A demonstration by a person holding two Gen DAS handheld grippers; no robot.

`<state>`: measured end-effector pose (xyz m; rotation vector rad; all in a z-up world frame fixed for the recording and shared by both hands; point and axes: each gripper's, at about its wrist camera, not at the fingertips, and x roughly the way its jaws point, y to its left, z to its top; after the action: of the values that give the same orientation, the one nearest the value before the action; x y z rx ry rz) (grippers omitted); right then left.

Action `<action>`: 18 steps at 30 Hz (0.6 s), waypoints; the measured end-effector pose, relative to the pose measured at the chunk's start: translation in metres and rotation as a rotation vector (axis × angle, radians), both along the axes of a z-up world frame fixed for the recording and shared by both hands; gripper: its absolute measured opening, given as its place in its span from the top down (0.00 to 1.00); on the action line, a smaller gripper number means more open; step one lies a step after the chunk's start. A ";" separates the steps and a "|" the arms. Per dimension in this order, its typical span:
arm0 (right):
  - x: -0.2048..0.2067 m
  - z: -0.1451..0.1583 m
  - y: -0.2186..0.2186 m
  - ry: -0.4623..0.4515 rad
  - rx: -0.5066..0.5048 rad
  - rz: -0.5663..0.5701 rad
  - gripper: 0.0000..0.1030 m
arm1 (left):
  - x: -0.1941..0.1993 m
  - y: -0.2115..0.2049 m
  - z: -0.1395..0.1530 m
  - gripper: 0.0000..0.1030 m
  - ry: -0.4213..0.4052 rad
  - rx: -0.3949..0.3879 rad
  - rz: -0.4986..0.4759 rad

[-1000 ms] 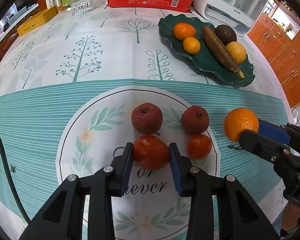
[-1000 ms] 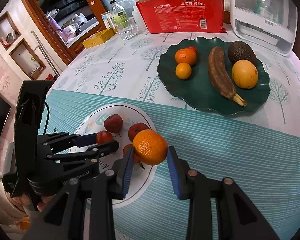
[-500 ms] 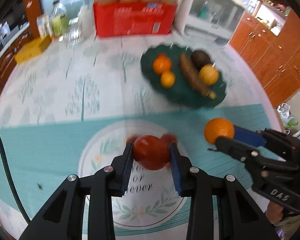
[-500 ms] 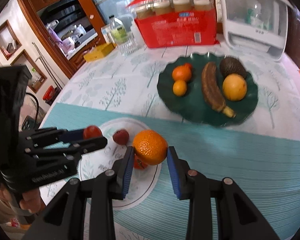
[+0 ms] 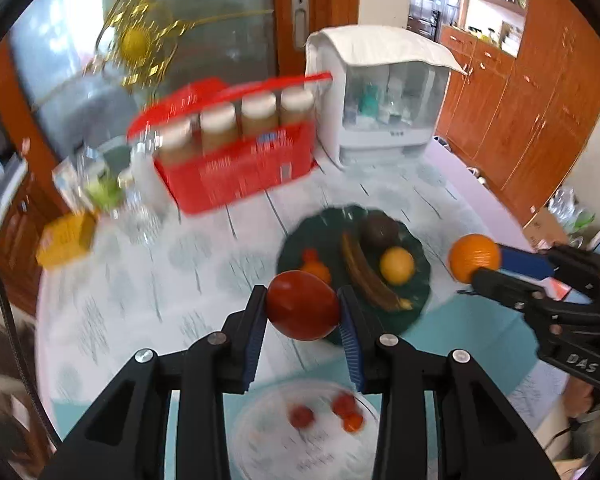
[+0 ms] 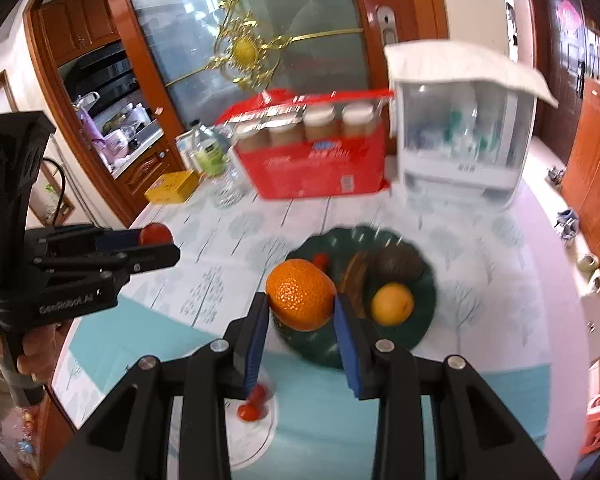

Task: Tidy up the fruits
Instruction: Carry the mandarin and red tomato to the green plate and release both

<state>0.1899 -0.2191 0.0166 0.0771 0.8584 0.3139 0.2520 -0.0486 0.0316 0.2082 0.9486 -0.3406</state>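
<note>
Both claws are clamped on fruit and held above the table. Left gripper has its blue pads pressed on either side of a red tomato; right gripper is closed the same way on an orange. From the left wrist view the right gripper shows at the right edge with the orange at its tip; from the right wrist view the left gripper reaches in from the left, only a sliver of the tomato visible past its fingers.

Beyond the held fruit sits a dark green plate carrying a brown banana, a dark avocado, a yellow citrus and small orange fruits that the tomato partly covers. Below the grippers, three small red fruits lie on the white round patch of the tablecloth. Farther back stand a red pack of jars, a white appliance, a yellow box and a bottle.

Motion blur smears both views, so the plate's rim and the small fruits are hard to read.
</note>
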 end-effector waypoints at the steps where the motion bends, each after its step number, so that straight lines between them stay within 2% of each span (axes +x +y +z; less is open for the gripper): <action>1: 0.008 0.003 -0.002 -0.004 -0.007 -0.007 0.68 | 0.008 -0.004 0.002 0.67 -0.008 0.018 -0.012; 4: 0.028 0.000 -0.004 0.002 -0.021 -0.017 0.68 | 0.037 -0.018 0.000 0.67 0.003 0.063 -0.065; 7: 0.042 -0.016 -0.004 0.038 -0.022 -0.019 0.68 | 0.060 -0.032 -0.016 0.67 0.027 0.106 -0.103; 12: 0.055 -0.067 0.001 0.139 0.000 -0.018 0.68 | 0.099 -0.056 -0.073 0.67 0.111 0.175 -0.188; 18: 0.064 -0.131 0.008 0.257 0.031 -0.004 0.68 | 0.124 -0.079 -0.148 0.67 0.226 0.245 -0.276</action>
<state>0.2542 -0.2109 -0.1144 0.1506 1.1077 0.3179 0.3762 -0.1272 -0.1163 0.5368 1.1879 -0.5093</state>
